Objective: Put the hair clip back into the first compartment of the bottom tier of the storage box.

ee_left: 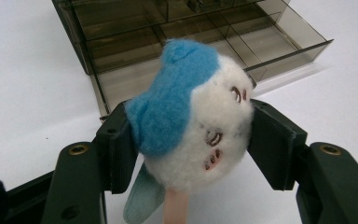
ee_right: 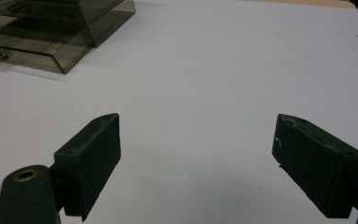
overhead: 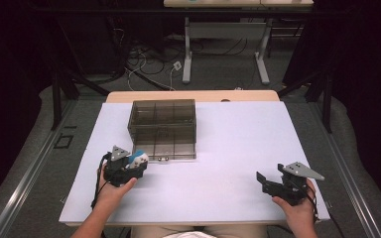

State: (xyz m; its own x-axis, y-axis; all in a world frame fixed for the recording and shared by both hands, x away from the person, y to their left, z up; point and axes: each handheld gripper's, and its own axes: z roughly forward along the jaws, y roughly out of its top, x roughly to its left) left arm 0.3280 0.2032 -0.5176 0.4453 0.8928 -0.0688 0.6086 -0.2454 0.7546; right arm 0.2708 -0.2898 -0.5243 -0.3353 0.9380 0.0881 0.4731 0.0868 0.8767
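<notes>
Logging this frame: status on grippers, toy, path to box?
Left gripper shut on blue-and-white plush toy. Right gripper open, empty, apart on the table. Smoked plastic drawer box just ahead, drawer open, nothing between.

A smoke-tinted clear plastic drawer box (overhead: 162, 128) is set on the white desk (overhead: 238, 144), towards its far edge and left of the middle. A lower drawer is pulled out towards the near edge, and small metal handles can be made out on its front. Beyond the far edge, a second table's grey legs (overhead: 187, 64) are seen on the floor, with loose cables (overhead: 144, 64) lying beside them.
</notes>
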